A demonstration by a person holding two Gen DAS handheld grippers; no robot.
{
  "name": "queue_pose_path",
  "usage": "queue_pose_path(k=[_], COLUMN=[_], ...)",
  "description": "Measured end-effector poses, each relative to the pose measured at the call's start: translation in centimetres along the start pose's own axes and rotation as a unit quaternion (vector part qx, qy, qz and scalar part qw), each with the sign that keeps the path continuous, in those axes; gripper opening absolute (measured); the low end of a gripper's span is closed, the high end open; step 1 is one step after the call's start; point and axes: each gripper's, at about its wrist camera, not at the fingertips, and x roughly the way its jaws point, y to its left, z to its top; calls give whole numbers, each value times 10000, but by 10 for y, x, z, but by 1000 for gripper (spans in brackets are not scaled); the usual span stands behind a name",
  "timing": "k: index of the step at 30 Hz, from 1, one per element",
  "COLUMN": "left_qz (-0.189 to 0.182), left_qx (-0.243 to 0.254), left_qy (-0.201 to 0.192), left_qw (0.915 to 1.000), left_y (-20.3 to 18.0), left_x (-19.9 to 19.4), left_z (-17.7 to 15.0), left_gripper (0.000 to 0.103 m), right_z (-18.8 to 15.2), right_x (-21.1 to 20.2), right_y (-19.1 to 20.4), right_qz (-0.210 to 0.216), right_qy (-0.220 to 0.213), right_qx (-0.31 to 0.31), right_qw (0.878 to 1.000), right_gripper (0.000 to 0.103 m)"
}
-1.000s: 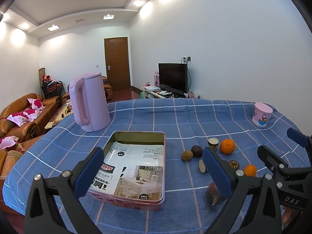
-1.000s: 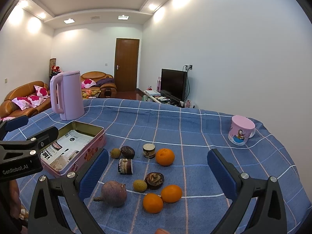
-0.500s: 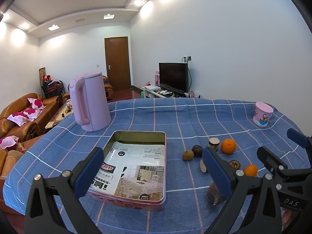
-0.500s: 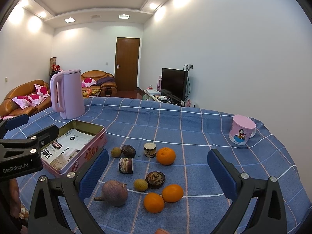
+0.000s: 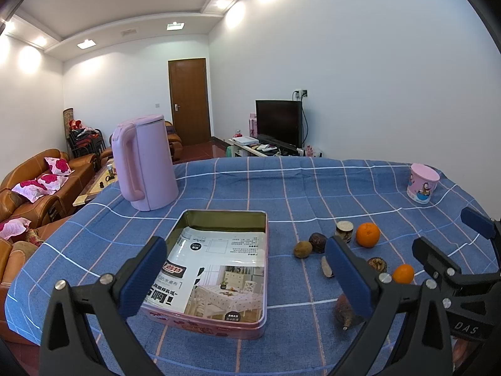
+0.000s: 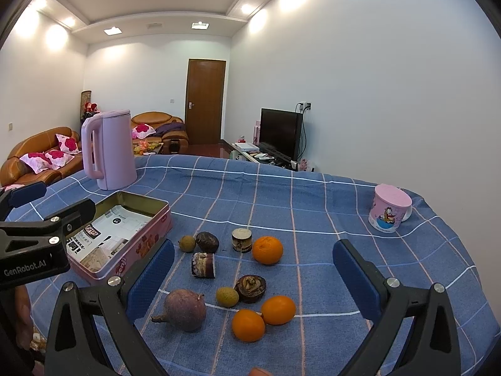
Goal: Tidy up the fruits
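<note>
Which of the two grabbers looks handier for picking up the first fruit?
Probably the right gripper: it hangs open over the oranges and other fruit. The left gripper, also open, faces the pink tin.

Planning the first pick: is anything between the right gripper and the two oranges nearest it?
Nothing visible. The right gripper is open above the table, and the two oranges lie unobstructed on the cloth just ahead.

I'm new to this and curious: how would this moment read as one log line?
left gripper: open, above tin | right gripper: open, over fruits | tin: no fruit
</note>
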Motion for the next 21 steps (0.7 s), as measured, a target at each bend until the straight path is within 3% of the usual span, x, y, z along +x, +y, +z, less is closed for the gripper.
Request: queue_pose_path(k=[21], left_qz=[-5], left_qx=[80], left_qy=[113], left_qw=[9999], left_y=[-3], left_x=[4], left_z=[-8], left_gripper=[103], right_z=[-6], right_x=[4], right_y=[-1], right_qz=[-2], right_qy=[92], right_qx=[13], right_qw=[10000], right_gripper=[102])
